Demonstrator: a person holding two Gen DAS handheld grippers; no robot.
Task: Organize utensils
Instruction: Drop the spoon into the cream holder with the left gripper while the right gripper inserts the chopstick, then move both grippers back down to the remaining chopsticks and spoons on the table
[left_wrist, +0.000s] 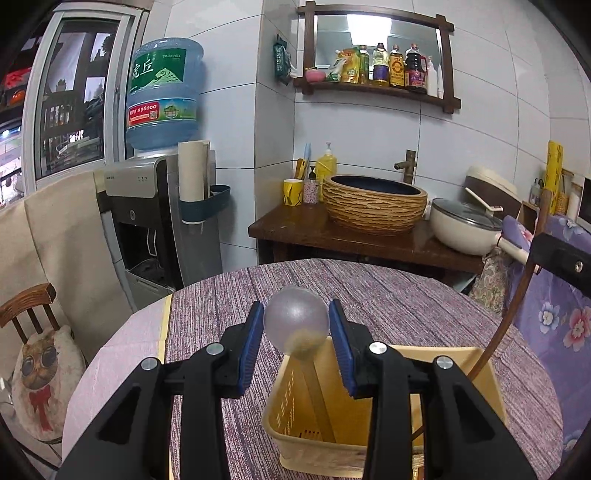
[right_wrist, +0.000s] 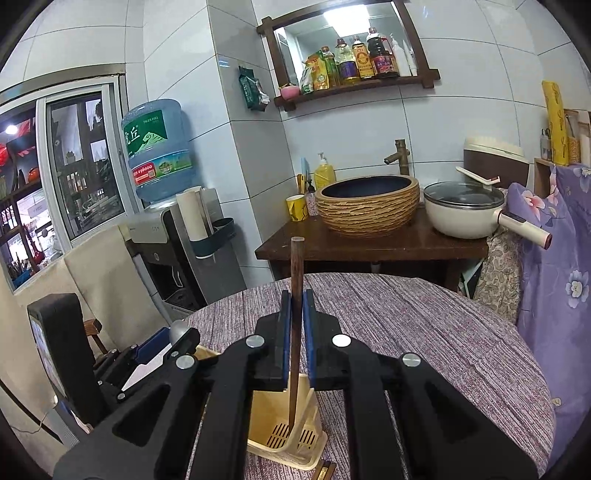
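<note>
Two light, stiff utensils: my left gripper jaws pinch a slippery spoon bowl; right gripper jaws clamp a wooden handle mid-shaft.

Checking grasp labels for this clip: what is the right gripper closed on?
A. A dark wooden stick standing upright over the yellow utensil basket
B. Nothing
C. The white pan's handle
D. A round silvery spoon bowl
A: in the right wrist view, the right gripper clamps a dark wooden stick whose lower end reaches into the yellow utensil basket.
</note>
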